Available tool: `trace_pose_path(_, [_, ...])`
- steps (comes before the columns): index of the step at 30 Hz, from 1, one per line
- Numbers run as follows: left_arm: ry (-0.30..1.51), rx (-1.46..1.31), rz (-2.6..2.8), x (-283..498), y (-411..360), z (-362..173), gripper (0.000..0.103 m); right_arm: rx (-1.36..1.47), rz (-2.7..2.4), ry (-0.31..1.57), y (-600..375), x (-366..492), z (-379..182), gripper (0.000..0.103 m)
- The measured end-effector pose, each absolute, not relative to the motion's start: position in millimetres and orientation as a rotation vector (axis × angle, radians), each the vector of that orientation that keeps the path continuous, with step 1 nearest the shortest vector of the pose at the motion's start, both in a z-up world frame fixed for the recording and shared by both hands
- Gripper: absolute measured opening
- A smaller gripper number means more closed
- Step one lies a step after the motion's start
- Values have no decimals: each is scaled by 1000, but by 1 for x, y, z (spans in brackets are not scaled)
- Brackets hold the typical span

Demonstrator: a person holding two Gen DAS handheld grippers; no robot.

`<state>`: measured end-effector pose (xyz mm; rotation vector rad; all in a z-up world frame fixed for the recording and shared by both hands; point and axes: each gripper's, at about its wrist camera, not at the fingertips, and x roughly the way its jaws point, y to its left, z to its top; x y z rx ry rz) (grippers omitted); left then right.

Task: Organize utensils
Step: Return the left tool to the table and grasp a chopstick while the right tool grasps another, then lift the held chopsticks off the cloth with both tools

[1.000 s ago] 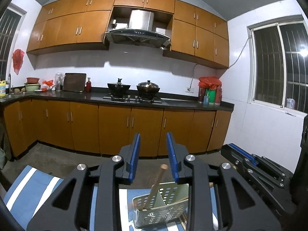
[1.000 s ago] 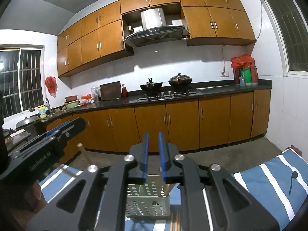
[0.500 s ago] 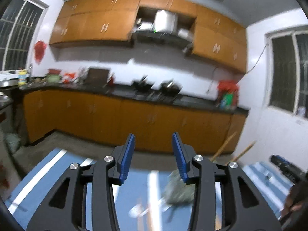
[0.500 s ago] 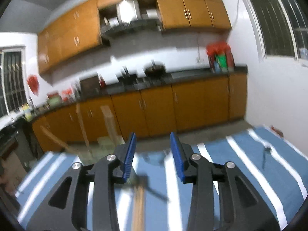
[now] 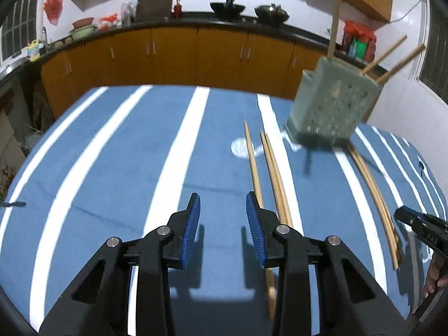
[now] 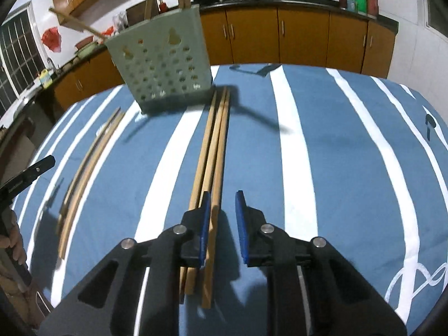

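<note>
A pale green perforated utensil holder stands on the blue striped tablecloth with a few wooden chopsticks sticking out of it; it also shows in the right wrist view. Two groups of wooden chopsticks lie flat on the cloth. In the left wrist view one group runs under my right finger and the other lies further right. My left gripper is open and empty above the cloth. My right gripper is open, low over one chopstick bundle, with a stick between its jaws.
The other group of chopsticks lies left in the right wrist view. Kitchen cabinets and a dark counter with pots stand behind the table. The right gripper's tip shows at the right edge of the left wrist view.
Both grippers have tilted down from facing the kitchen to facing the tablecloth. The right gripper has opened from near shut. The chopsticks on the cloth have come into view.
</note>
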<state>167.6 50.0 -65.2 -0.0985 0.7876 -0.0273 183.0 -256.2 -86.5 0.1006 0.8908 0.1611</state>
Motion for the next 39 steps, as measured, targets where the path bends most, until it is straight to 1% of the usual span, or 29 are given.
trace_pose_path(8, [842, -102, -58, 163, 47, -83, 31, 83, 167, 912, -253, 184, -90, 17])
trace_pose_path(10, [849, -106, -66, 162, 46, -85, 30, 75, 170, 915, -252, 186, -92, 14])
trace_pose_path(13, [862, -108, -82, 161, 43, -88, 27, 30, 142, 907, -249, 185, -93, 8])
trace_pose_path(20, [885, -100, -125, 159, 34, -92, 23, 95, 14, 903, -278, 189, -92, 8])
trace_pose_path(28, [890, -62, -160, 156, 23, -89, 22, 99, 4, 896, -285, 187, -94, 8])
trace_pose_path(30, [904, -34, -152, 156, 18, -92, 18, 91, 6, 895, -284, 186, -93, 8])
trace_pose_path(34, [906, -10, -137, 155, 16, -95, 14, 80, 15, 892, -282, 183, -94, 10])
trace_pose_path(36, [909, -7, -126, 158, 17, -96, 8, 75, 18, 891, -280, 183, -94, 10])
trace_pose_path(39, [915, -12, -110, 166, 23, -95, 8, 82, 43, 895, -276, 184, -93, 9])
